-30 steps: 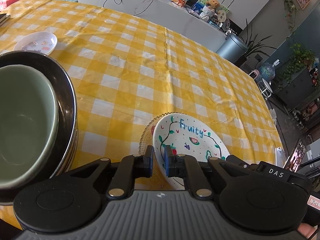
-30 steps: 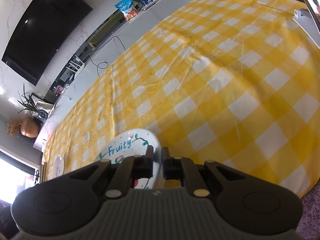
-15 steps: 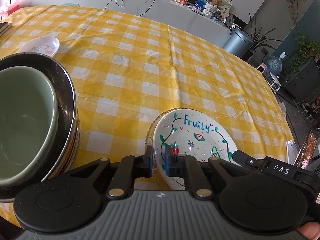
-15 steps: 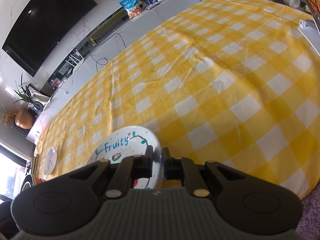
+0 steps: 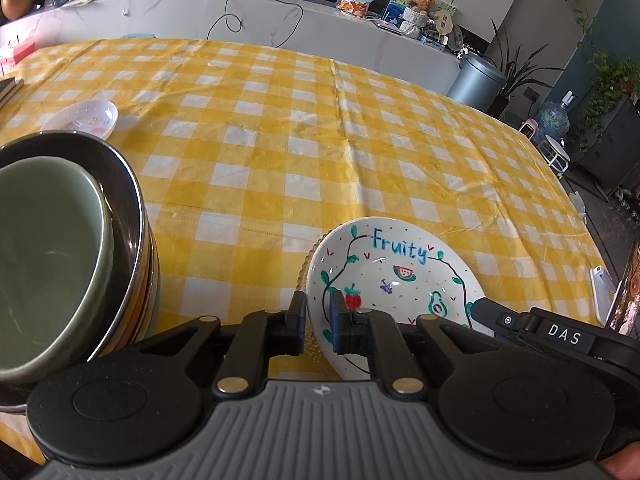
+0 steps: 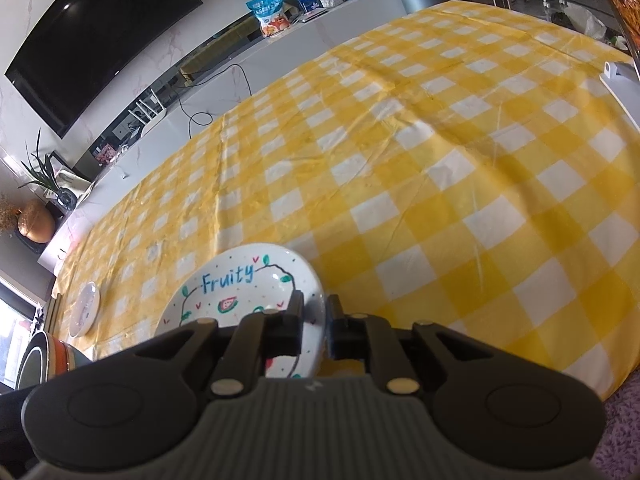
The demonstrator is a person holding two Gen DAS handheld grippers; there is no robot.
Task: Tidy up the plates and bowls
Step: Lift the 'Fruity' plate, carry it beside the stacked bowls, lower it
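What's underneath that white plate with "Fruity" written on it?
A clear, bead-edged glass plate peeks out at the left rim of the Fruity plate. The rest of it, and anything below it, is covered.

Beyond the plate (image 5: 394, 280) the desk (image 5: 320, 152) lies open right across. To its left the bowl stack (image 5: 72, 256) blocks the way; a saucer (image 5: 86, 118) sits farther back.

Both the left gripper (image 5: 319, 322) and right gripper (image 6: 314, 326) point steeply downward, fingers nearly closed, each pinching a rim.
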